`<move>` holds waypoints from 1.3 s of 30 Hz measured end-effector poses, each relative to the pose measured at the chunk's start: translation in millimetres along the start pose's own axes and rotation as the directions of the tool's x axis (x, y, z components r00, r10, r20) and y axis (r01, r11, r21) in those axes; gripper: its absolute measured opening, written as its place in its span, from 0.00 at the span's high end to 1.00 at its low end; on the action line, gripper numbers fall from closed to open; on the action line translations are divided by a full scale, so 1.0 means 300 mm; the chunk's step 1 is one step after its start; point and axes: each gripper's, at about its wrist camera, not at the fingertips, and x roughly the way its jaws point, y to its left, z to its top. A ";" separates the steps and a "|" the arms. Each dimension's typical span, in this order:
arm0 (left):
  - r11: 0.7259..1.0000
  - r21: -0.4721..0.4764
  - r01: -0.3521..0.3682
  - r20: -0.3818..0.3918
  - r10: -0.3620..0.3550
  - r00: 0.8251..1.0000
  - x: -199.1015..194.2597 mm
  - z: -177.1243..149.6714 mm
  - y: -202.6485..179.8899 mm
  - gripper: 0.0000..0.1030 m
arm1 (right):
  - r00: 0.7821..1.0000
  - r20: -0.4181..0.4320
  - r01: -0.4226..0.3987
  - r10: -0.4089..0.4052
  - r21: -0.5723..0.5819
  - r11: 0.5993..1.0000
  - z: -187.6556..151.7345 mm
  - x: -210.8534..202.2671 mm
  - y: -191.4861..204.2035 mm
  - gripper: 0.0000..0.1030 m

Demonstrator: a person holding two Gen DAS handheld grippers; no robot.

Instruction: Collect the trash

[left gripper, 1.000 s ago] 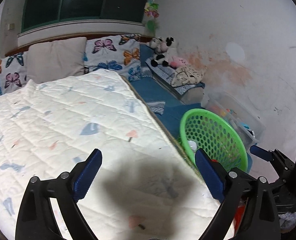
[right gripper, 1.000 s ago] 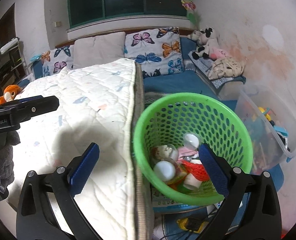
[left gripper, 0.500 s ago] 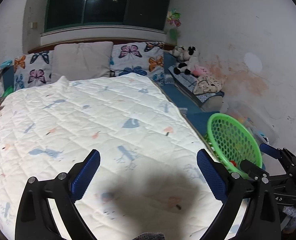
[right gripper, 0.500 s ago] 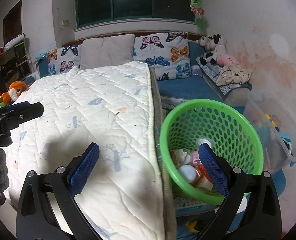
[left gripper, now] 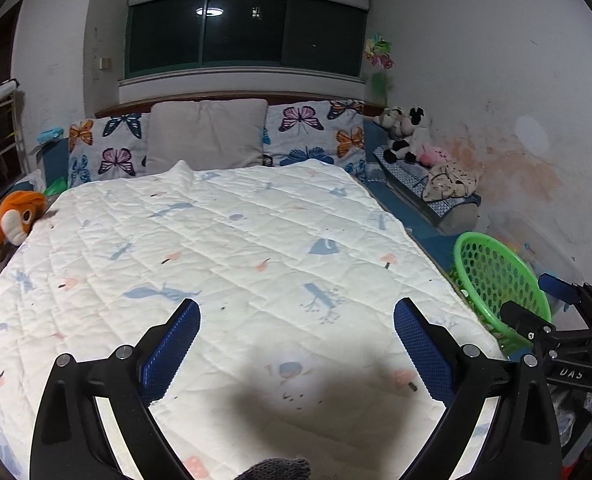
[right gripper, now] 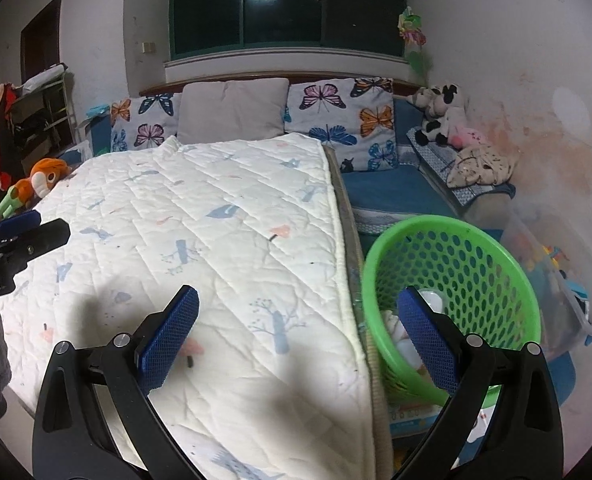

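Bed quilt shows no trash; green basket beside it holds several pieces; left gripper and right gripper fingers apart, empty; collection judged near complete.

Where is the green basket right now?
The green basket sits on the floor at the right edge of the bed, in front of the right gripper; a clear plastic bin stands on its other side by the wall.
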 end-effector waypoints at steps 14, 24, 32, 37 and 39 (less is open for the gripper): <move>0.997 -0.001 -0.076 0.011 0.076 0.997 -0.051 -0.066 0.057 0.09 | 1.000 0.010 -0.022 0.022 0.016 1.000 -0.007 -0.020 0.044 0.04; 0.995 0.010 -0.100 0.033 0.100 0.994 -0.079 -0.077 0.065 0.09 | 0.999 0.018 -0.027 0.027 0.002 1.000 0.000 -0.032 0.069 0.04; 0.994 0.009 -0.106 0.046 0.106 0.993 -0.096 -0.083 0.067 0.09 | 0.999 0.013 -0.036 0.036 -0.005 0.999 0.002 -0.025 0.081 0.04; 0.993 0.011 -0.119 0.053 0.118 0.992 -0.100 -0.086 0.072 0.09 | 0.999 0.010 -0.039 0.039 -0.008 0.999 -0.001 -0.021 0.083 0.04; 0.993 0.010 -0.120 0.055 0.120 0.991 -0.101 -0.085 0.071 0.09 | 0.999 0.011 -0.039 0.039 -0.009 0.999 -0.003 -0.021 0.084 0.04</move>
